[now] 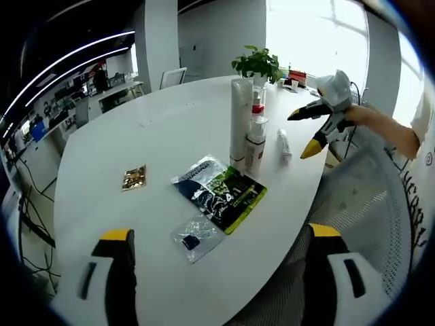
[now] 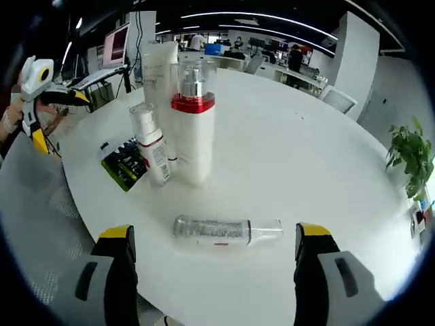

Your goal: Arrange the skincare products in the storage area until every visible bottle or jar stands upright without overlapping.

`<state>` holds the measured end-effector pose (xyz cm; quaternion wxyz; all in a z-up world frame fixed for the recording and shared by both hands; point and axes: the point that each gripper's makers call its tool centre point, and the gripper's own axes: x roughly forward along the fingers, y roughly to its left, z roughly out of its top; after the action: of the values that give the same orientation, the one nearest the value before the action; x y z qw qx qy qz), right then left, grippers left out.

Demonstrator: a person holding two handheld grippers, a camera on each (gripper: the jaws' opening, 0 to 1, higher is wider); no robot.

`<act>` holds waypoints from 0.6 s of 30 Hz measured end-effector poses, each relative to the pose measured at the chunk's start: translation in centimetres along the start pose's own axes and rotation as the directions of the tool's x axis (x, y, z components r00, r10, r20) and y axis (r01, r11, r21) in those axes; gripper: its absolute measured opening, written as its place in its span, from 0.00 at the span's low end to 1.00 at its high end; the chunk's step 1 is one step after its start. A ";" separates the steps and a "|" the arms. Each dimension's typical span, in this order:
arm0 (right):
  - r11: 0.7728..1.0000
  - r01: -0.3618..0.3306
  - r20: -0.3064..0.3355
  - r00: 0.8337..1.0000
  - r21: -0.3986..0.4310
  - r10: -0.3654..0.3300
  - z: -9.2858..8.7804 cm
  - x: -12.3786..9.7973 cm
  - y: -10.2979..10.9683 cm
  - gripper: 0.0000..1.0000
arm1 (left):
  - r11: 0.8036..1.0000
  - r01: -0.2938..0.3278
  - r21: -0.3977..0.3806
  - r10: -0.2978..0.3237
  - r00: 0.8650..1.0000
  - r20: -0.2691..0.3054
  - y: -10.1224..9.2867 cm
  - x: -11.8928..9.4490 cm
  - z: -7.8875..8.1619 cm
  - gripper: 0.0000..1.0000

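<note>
On the white table point(image 2: 306, 136), three skincare things stand up straight in a tight bunch. The tall white tube point(image 2: 160, 81) is at the back. The big bottle with a red band point(image 2: 194, 122) is next to it, and the small bottle with a clear cap point(image 2: 151, 144) stands close beside them. What is inside them cannot be seen.

One clear bottle point(image 2: 224, 230) lies flat on its side. It is just ahead of the right tongs point(image 2: 216, 272), between the two jaws. Its long side runs across from one jaw to the other, with its clear cap toward the right jaw. The right tongs are spread wide and hold nothing.

The left tongs point(image 1: 219, 275) are also spread wide and hold nothing. They hang over the near table edge. Ahead of them lie a green and black packet point(image 1: 221, 191), a small clear bag point(image 1: 196, 238) and a little gold packet point(image 1: 134, 178).
</note>
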<state>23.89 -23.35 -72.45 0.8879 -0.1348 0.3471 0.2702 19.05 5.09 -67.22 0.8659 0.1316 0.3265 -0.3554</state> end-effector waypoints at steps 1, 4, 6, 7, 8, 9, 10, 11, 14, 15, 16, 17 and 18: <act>1.000 -0.002 0.010 1.000 0.013 0.002 -0.2 0.2 -0.2 0.98 | 1.000 0.001 0.000 -0.001 1.000 -0.001 -0.1 0.0 0.0 0.99; 1.000 0.005 0.046 0.999 0.013 -0.006 -0.7 0.8 -0.5 0.98 | 1.000 0.002 0.000 -0.002 1.000 -0.003 -0.3 0.1 0.0 0.99; 0.999 0.024 0.072 0.997 -0.034 -0.021 -0.9 1.2 -0.8 0.97 | 1.000 0.001 0.002 -0.001 1.000 -0.003 -0.3 0.1 0.0 0.99; 0.997 0.028 0.066 0.998 -0.072 -0.024 -1.2 1.4 -0.8 0.97 | 1.000 0.003 0.001 -0.003 1.000 -0.004 -0.3 0.1 0.0 0.99; 0.995 0.031 0.072 0.997 -0.092 -0.024 -1.3 1.6 -0.8 0.97 | 1.000 0.004 0.000 -0.004 1.000 -0.004 -0.4 0.1 0.1 0.99; 0.996 0.032 0.066 0.997 -0.080 -0.027 -1.7 2.0 -0.9 0.96 | 1.000 0.005 -0.001 -0.005 1.000 -0.002 -0.4 0.1 0.2 0.99; 0.996 0.028 0.064 0.998 -0.079 -0.023 -1.9 2.3 -1.0 0.96 | 1.000 0.006 -0.002 -0.006 1.000 0.001 -0.5 0.1 0.4 0.99; 0.998 0.015 0.064 0.998 -0.064 -0.011 -2.1 2.6 -1.0 0.96 | 1.000 0.008 -0.002 -0.008 1.000 0.004 -0.6 0.1 0.6 0.99; 1.000 0.011 0.079 0.997 -0.015 -0.010 -2.5 3.0 -1.1 0.94 | 1.000 0.018 0.009 -0.018 1.000 0.009 -1.1 0.2 1.2 0.99; 1.000 0.016 0.097 0.995 -0.006 -0.016 -2.4 3.0 -1.1 0.93 | 1.000 0.021 0.015 -0.021 1.000 0.010 -1.3 0.3 1.3 0.99; 1.000 0.010 0.108 0.994 -0.006 -0.009 -2.3 3.0 -1.0 0.93 | 1.000 0.024 0.019 -0.024 1.000 0.013 -1.5 0.4 1.6 0.99; 1.000 0.000 0.127 0.992 -0.006 0.001 -2.1 3.0 -0.8 0.94 | 0.999 0.029 0.024 -0.030 0.999 0.015 -1.7 0.4 1.7 0.99; 1.000 -0.002 0.129 0.992 -0.001 0.003 -2.2 3.1 -0.8 0.93 | 0.999 0.041 0.029 -0.041 0.999 0.018 -2.1 0.5 1.9 0.99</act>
<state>25.09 -23.71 -76.12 0.9081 -0.1171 0.2888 0.2797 18.77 2.44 -66.11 0.8595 0.1341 0.3159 -0.3788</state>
